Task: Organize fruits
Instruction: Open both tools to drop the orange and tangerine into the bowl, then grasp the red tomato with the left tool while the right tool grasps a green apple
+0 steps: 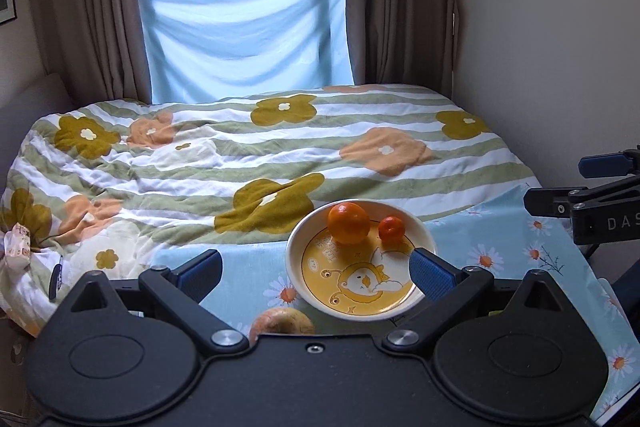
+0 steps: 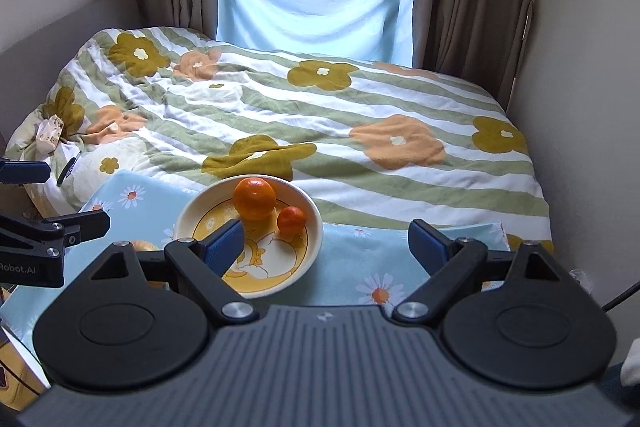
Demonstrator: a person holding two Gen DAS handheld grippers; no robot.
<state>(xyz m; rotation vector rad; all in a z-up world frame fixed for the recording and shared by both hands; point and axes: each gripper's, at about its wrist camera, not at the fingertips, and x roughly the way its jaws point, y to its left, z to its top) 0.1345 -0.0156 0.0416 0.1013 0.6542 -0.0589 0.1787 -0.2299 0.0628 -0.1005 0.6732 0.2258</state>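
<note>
A cream plate with a yellow cartoon print (image 1: 316,301) (image 2: 188,219) stands on a light blue daisy cloth. On it lie a large orange (image 1: 348,222) (image 2: 254,198) and a small tangerine (image 1: 389,228) (image 2: 291,218). A pale yellowish fruit (image 1: 282,321) (image 2: 145,245) lies on the cloth left of the plate, partly hidden. My left gripper (image 1: 316,277) is open and empty above the plate's near left side. My right gripper (image 2: 326,247) is open and empty, its left finger over the plate. Each gripper shows at the edge of the other's view (image 1: 588,187) (image 2: 52,199).
The daisy cloth (image 1: 500,247) (image 2: 360,267) covers a surface in front of a bed with a striped flower quilt (image 1: 240,155) (image 2: 320,115). Brown curtains and a blue sheet hang at the window behind. A wall runs along the right.
</note>
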